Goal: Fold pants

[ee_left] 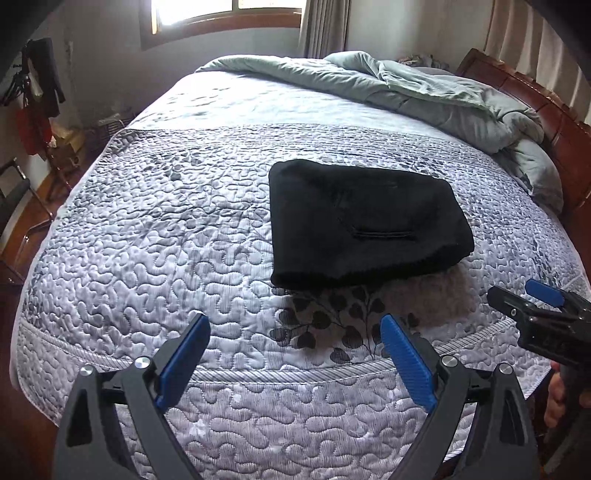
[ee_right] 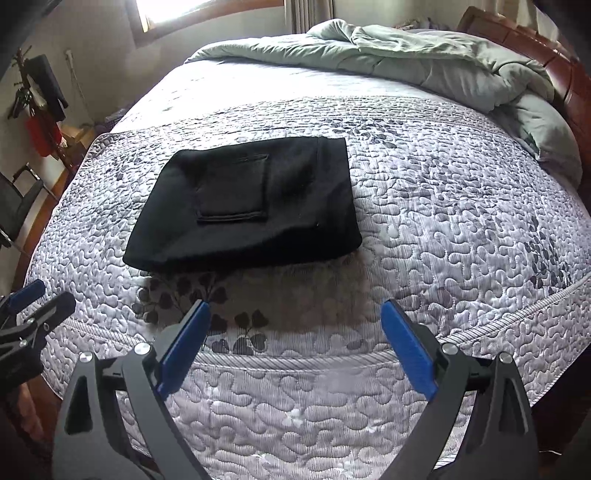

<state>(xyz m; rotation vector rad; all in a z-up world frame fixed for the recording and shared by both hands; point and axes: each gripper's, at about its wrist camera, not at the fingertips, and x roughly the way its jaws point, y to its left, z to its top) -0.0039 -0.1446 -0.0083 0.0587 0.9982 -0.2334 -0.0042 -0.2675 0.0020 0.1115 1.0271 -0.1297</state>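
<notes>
My left claw (ee_left: 295,354) and right claw (ee_right: 295,339) both hang wide apart with nothing between the blue pads, above the near edge of the bed (ee_right: 461,229). The pants (ee_right: 247,203) lie folded into a compact black bundle, pocket up, on the grey quilt (ee_left: 166,229), well clear of both claws. A rumpled green duvet (ee_left: 424,92) is heaped along the far side by the wooden headboard (ee_left: 535,96). Beyond the bed a bright window (ee_left: 221,14) with a curtain (ee_left: 325,26) lights the room; at the left stand a coat rack (ee_left: 37,85) and a chair (ee_left: 14,199) on the wooden floor.
</notes>
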